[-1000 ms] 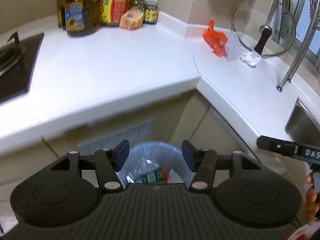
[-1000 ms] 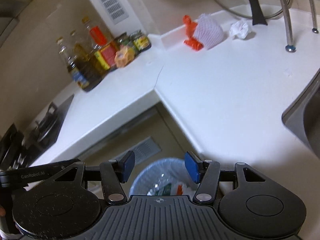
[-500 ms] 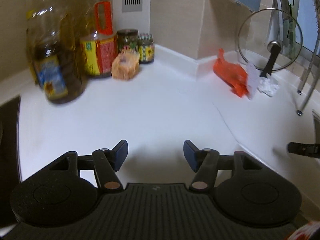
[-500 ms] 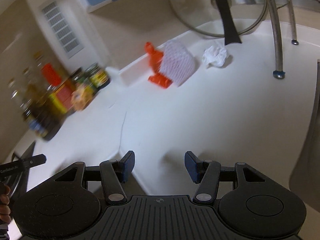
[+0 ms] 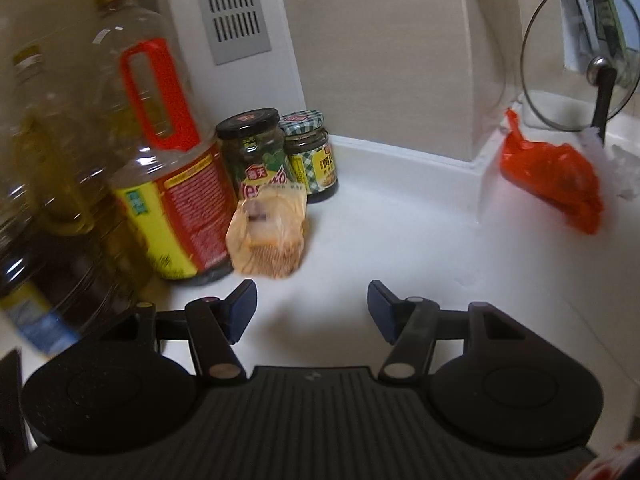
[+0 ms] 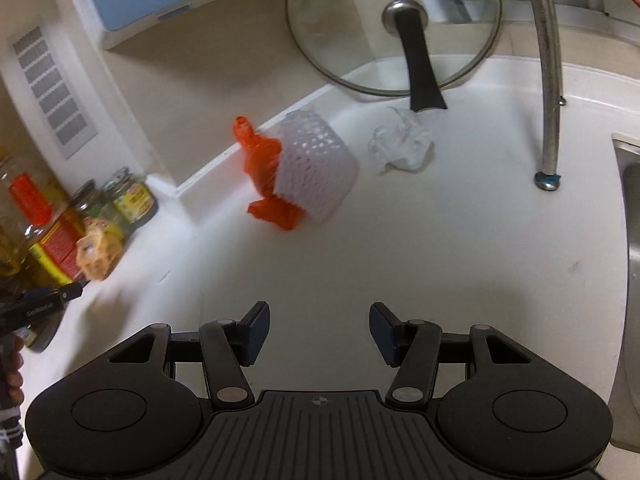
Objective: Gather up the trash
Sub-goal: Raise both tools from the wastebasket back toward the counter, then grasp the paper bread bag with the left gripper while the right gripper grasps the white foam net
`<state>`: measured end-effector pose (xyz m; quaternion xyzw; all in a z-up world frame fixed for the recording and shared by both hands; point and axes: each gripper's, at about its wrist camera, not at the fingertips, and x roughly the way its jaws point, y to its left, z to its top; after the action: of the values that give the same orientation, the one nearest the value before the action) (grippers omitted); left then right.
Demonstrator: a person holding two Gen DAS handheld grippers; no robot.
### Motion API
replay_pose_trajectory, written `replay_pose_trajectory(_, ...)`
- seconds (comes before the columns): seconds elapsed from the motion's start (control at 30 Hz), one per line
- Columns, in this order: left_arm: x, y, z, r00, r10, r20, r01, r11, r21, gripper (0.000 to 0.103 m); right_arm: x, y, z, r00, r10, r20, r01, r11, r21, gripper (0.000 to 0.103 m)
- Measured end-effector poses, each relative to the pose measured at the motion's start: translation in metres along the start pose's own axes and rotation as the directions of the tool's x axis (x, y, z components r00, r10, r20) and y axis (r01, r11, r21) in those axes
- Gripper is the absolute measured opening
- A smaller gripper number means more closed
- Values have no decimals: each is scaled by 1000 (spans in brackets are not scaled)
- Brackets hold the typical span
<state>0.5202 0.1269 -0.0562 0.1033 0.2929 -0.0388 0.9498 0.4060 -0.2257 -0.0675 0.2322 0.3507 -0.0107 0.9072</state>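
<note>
My left gripper [image 5: 312, 308] is open and empty over the white counter [image 5: 400, 248]. A crumpled tan wrapper [image 5: 268, 236] lies just ahead of its left finger, against the oil bottle [image 5: 160, 160]. A red plastic bag [image 5: 556, 176] lies far right. My right gripper [image 6: 320, 328] is also open and empty above the counter [image 6: 440, 260]. Ahead of it lie the red bag [image 6: 264, 168], a white foam net [image 6: 316, 164] leaning on that bag, and a crumpled white tissue [image 6: 400, 144]. The left gripper's tip [image 6: 52, 300] shows at the left edge, near the tan wrapper [image 6: 96, 252].
Oil bottles and two jars [image 5: 280, 152] crowd the back left corner. A glass lid [image 6: 392, 24] leans on the wall behind the tissue. A metal rack leg [image 6: 548, 120] stands to the right, and a sink edge [image 6: 632, 240] is at far right.
Both grippers moved from above the trash bin up over the counter. The left one closed in on the tan wrapper and bottles; the right one neared the red bag and net.
</note>
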Motion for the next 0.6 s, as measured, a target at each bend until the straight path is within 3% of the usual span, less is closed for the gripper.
replay_pose_trajectory(0.27,57,4,11,1000,15,9,-15,999,41,49,7,-6,3,997,-72,-1,72,997,39,56)
replay_pose_trajectory(0.6,87,-1,21,999,33,29,-35,996,81,41,16,-7,3,994,-107,-18,108,993,54,56)
